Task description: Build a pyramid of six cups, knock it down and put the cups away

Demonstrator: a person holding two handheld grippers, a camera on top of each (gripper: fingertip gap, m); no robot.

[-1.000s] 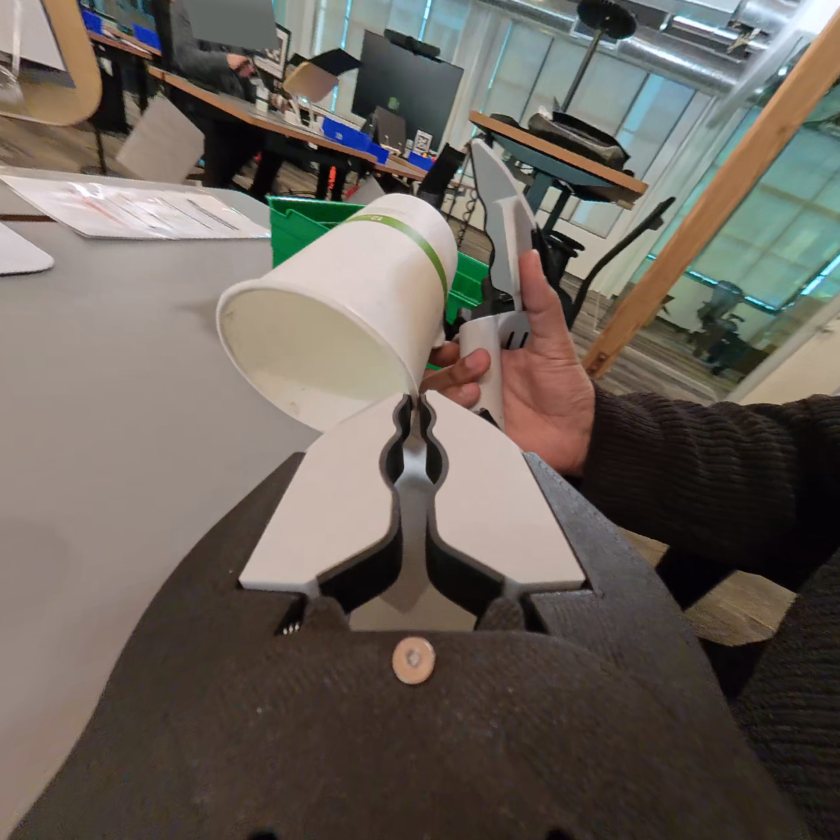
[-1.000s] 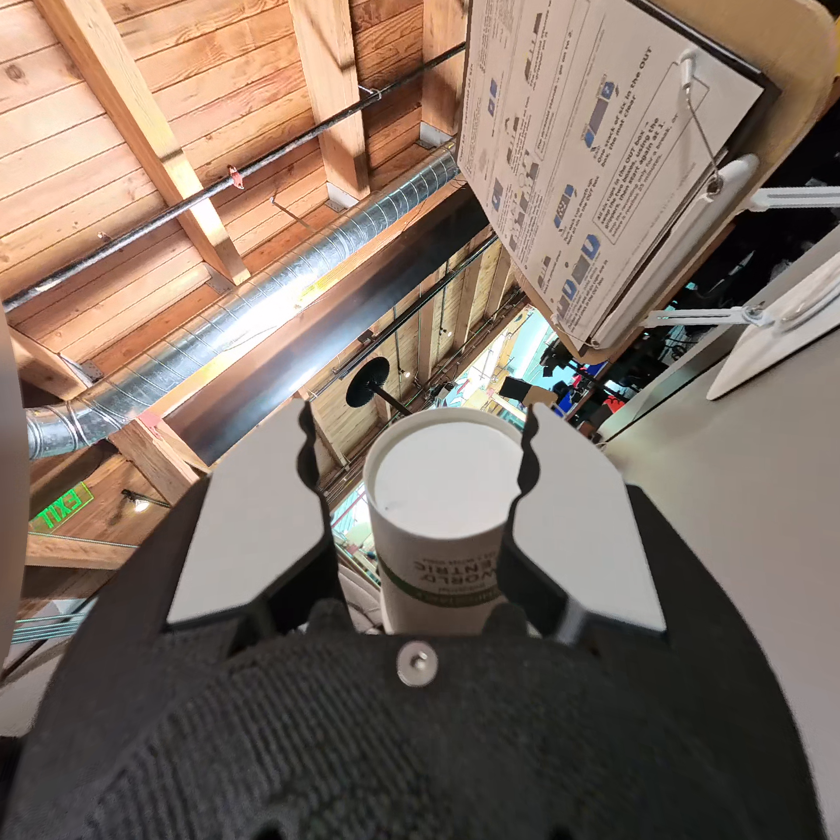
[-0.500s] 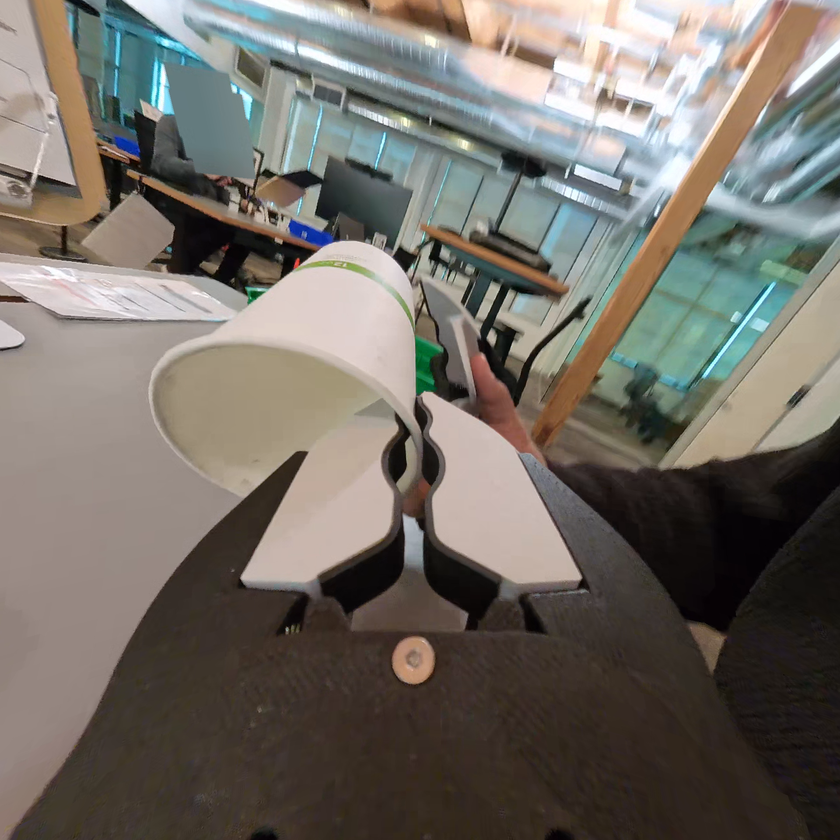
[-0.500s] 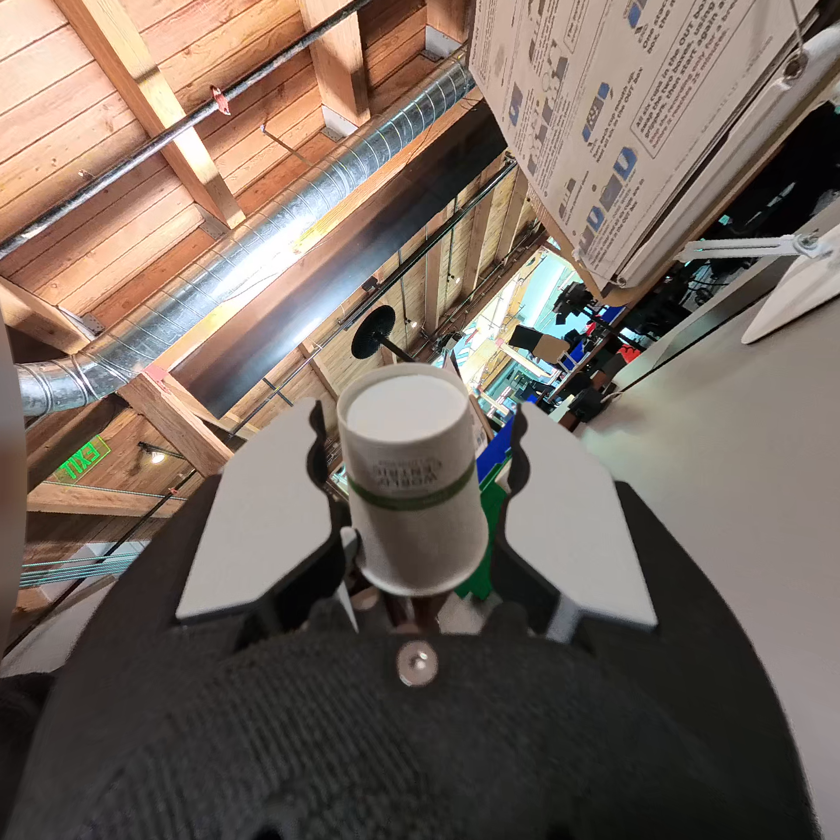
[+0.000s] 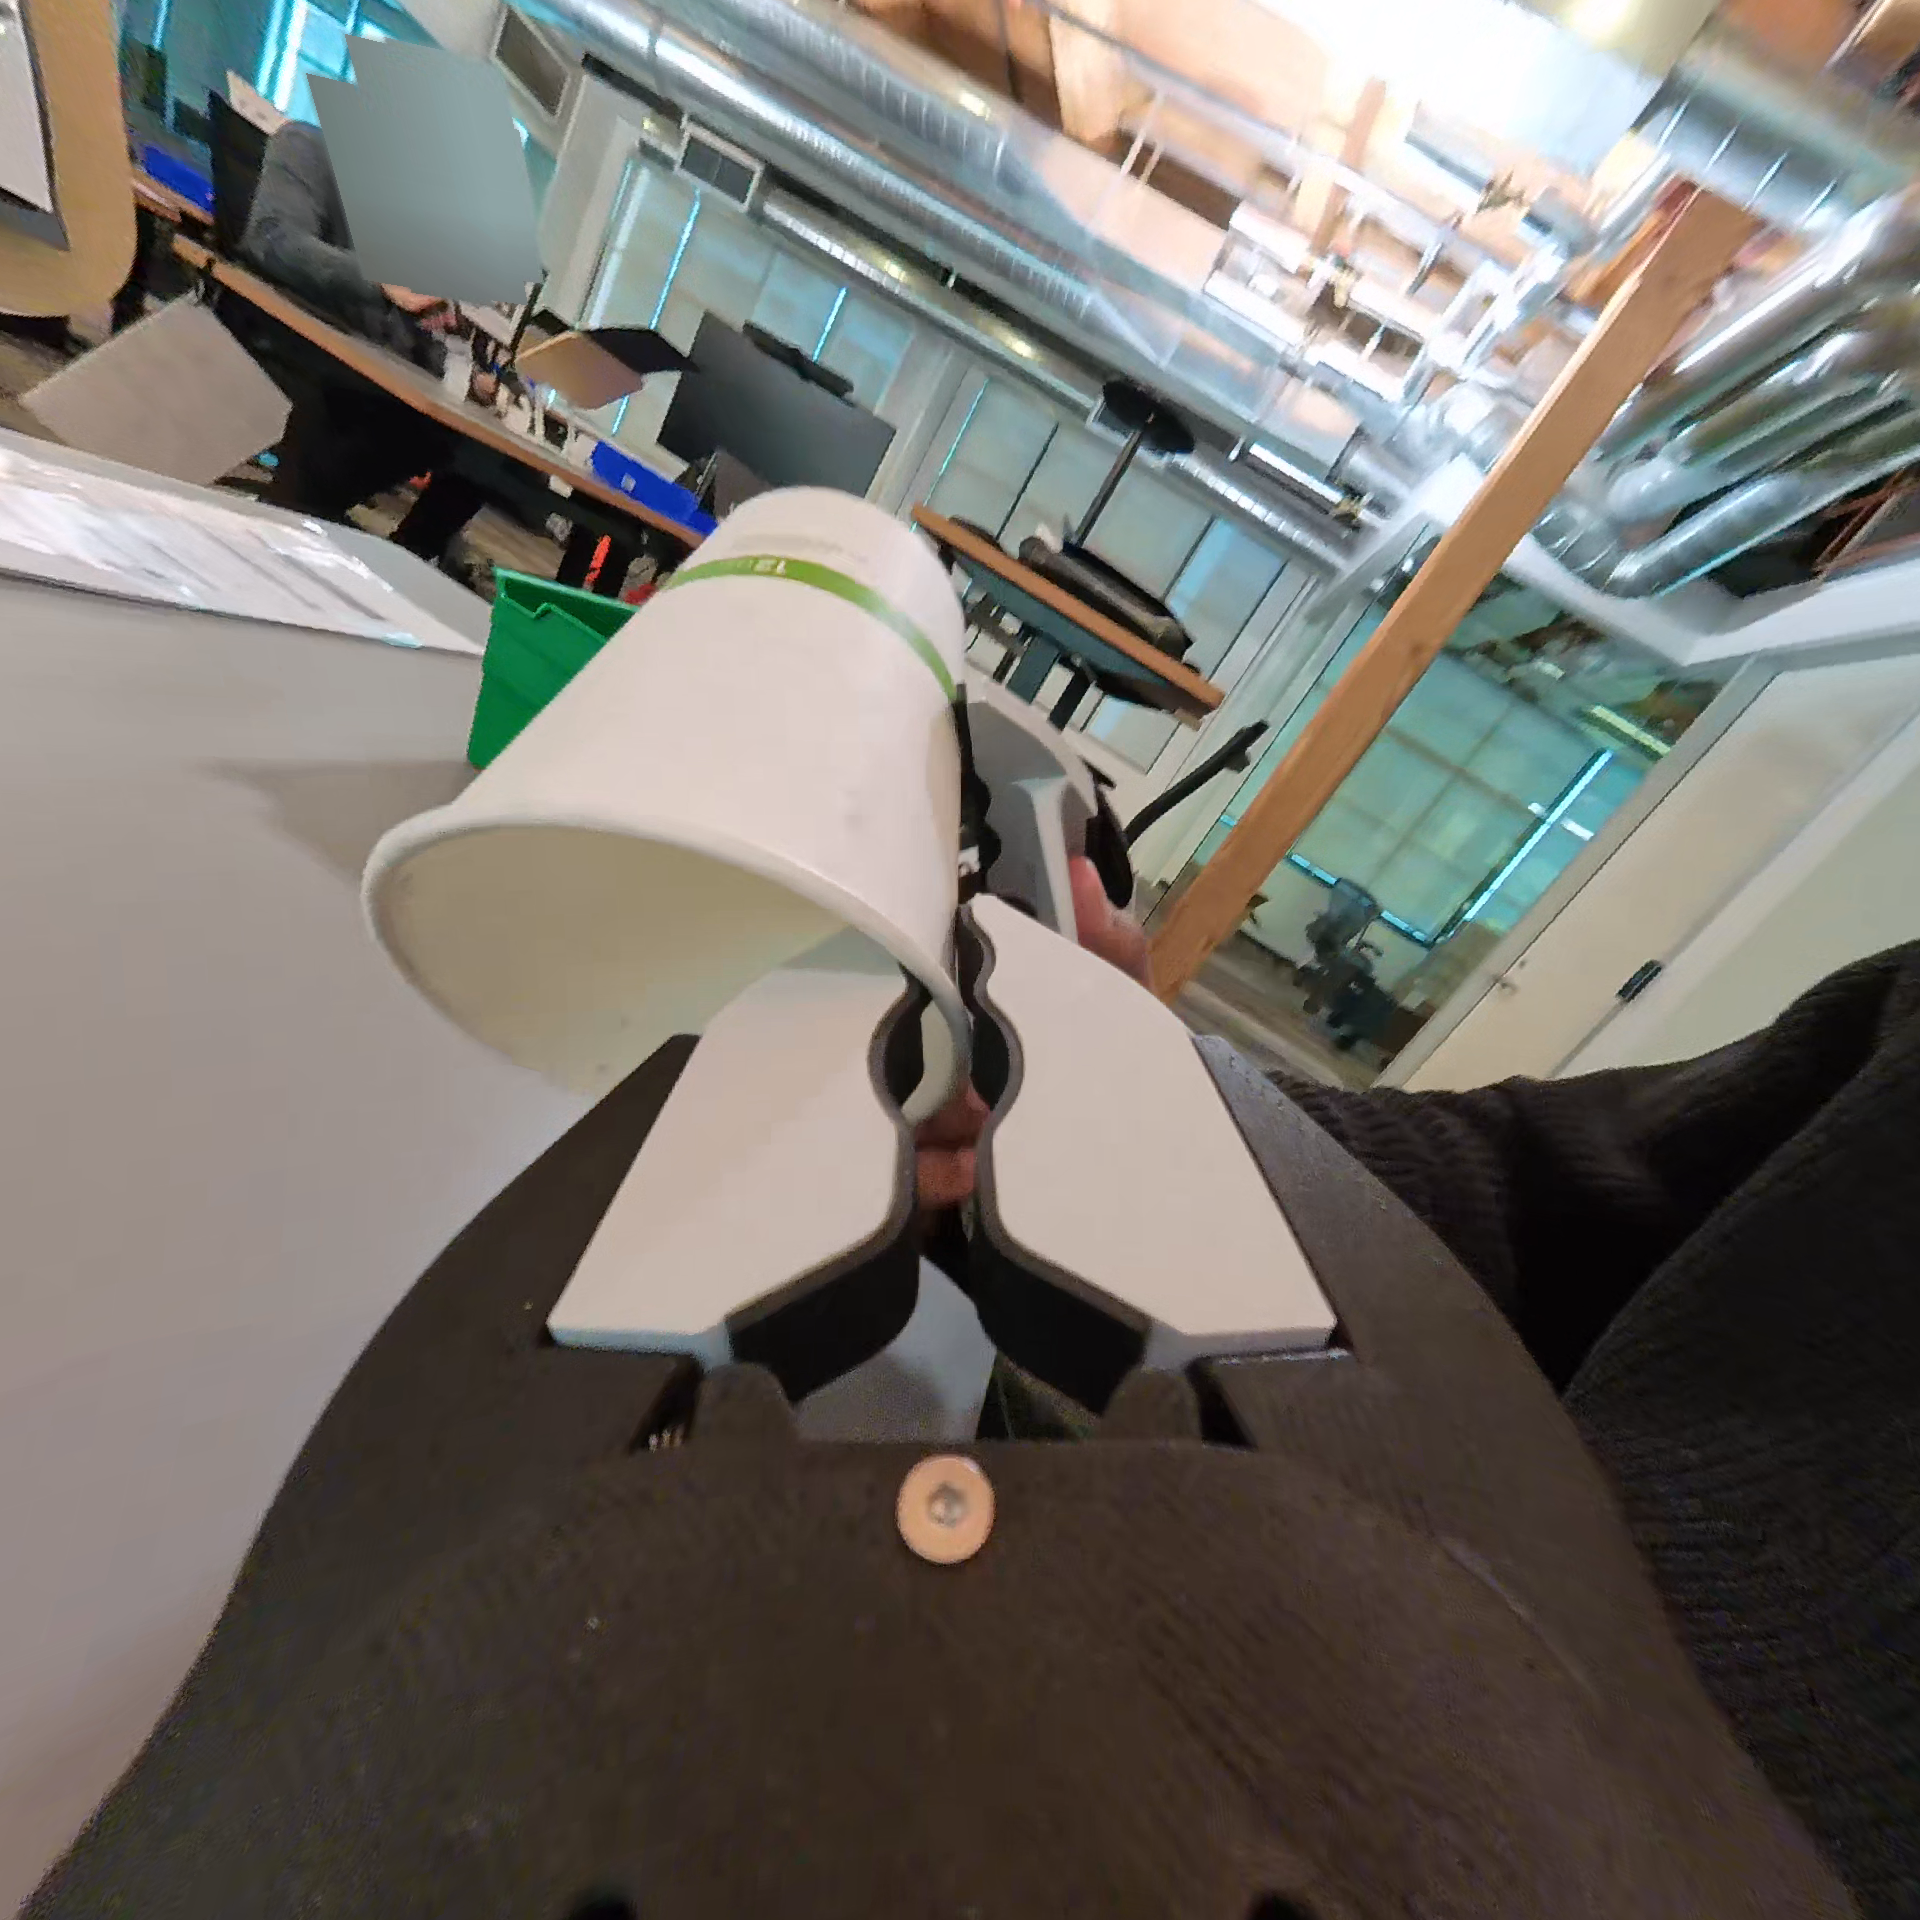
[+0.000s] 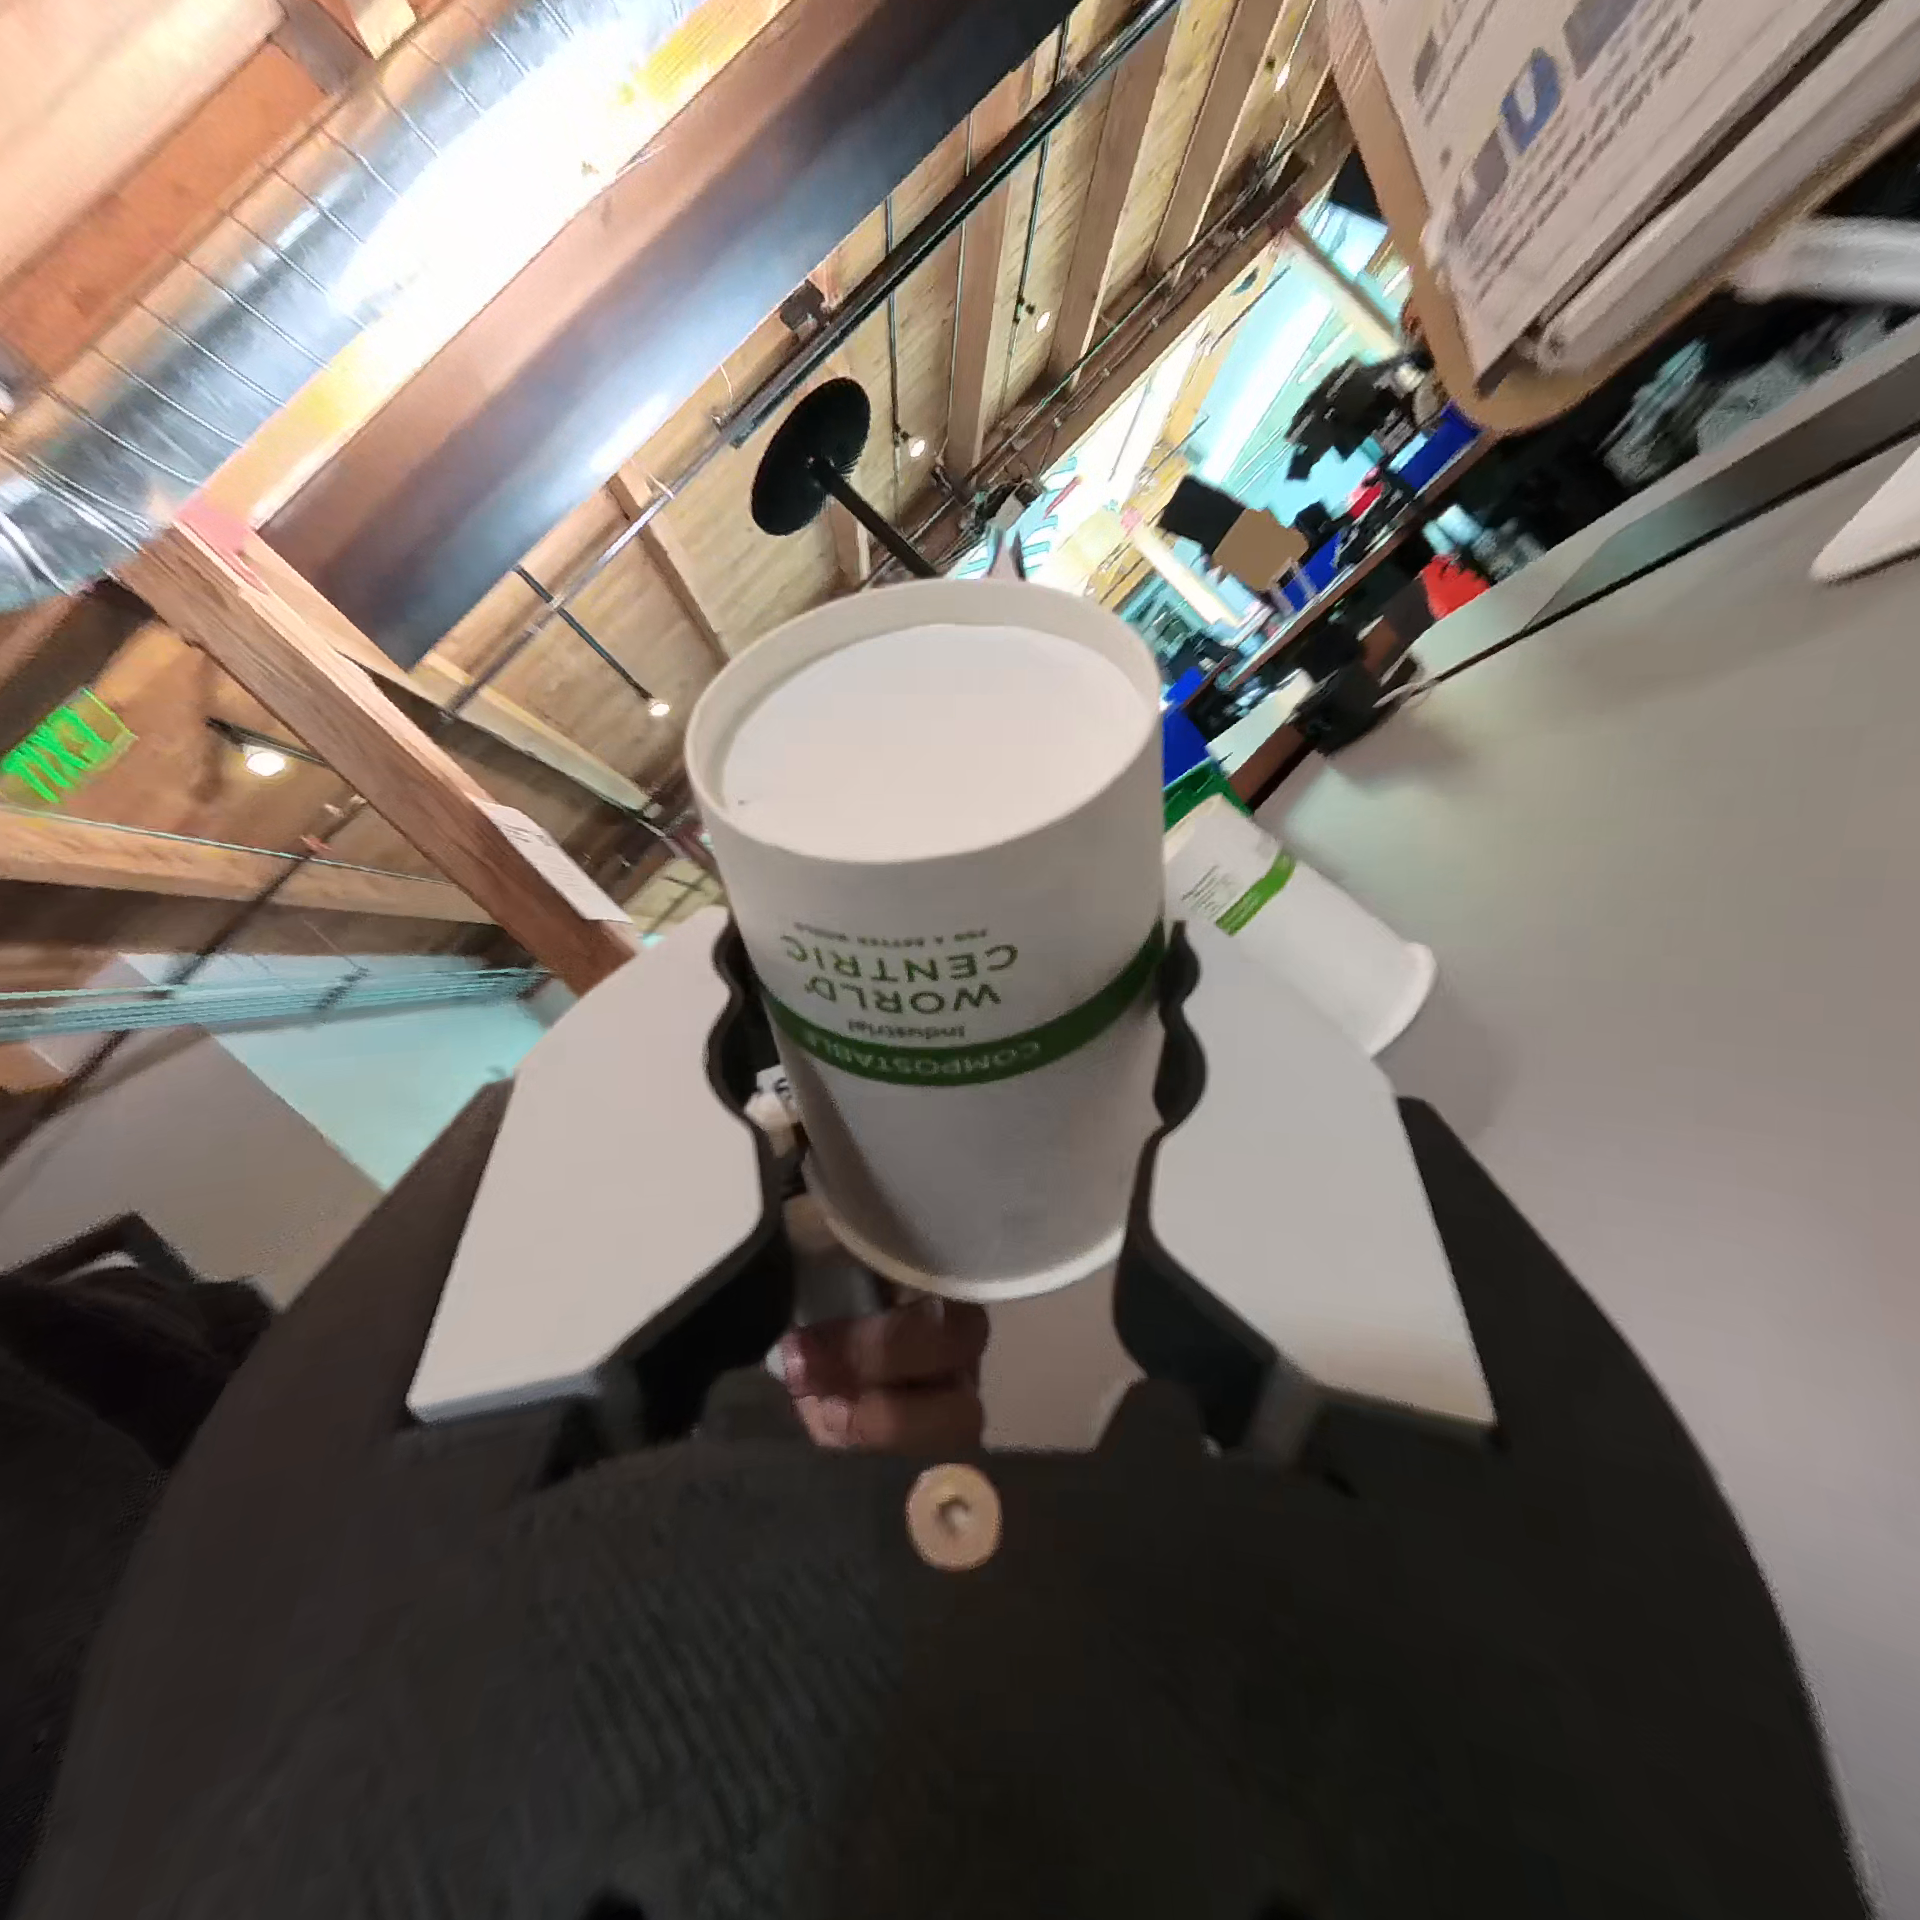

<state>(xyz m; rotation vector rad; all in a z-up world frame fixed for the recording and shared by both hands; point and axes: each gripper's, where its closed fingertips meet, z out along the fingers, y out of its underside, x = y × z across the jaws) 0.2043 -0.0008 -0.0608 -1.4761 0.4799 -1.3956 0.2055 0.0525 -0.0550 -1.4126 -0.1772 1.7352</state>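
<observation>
Here, your left hand-held gripper (image 5: 951, 1013) is closed on the rim of a white paper cup (image 5: 727, 790): the two grey fingers (image 5: 1122, 1143) pinch the cup wall at the lip, one finger inside the mouth and one outside. The cup is tilted, its mouth facing down toward the counter (image 5: 156, 1039) and its base pointing up and away. A green band (image 5: 831, 608) circles the cup near the base.

Your right hand-held gripper (image 6: 956, 1039) has its fingers spread apart, one on each side of the same cup (image 6: 935, 935), at the level of the green band (image 6: 966, 1049). Contact between these fingers and the cup wall cannot be confirmed from the right wrist view. In this view the closed base of the cup faces the camera. Part of a hand (image 6: 883, 1382) shows below the cup's rim.

Beyond the held cup, a second white paper cup (image 6: 1309, 935) with a green band lies on its side on the grey counter (image 6: 1662, 935), just past the right finger. A green bin (image 5: 540, 665) stands past the far edge of the counter. A printed sheet (image 5: 187, 561) lies on the counter to the left. A dark knit sleeve (image 5: 1662, 1247) fills the right side of the left wrist view.
</observation>
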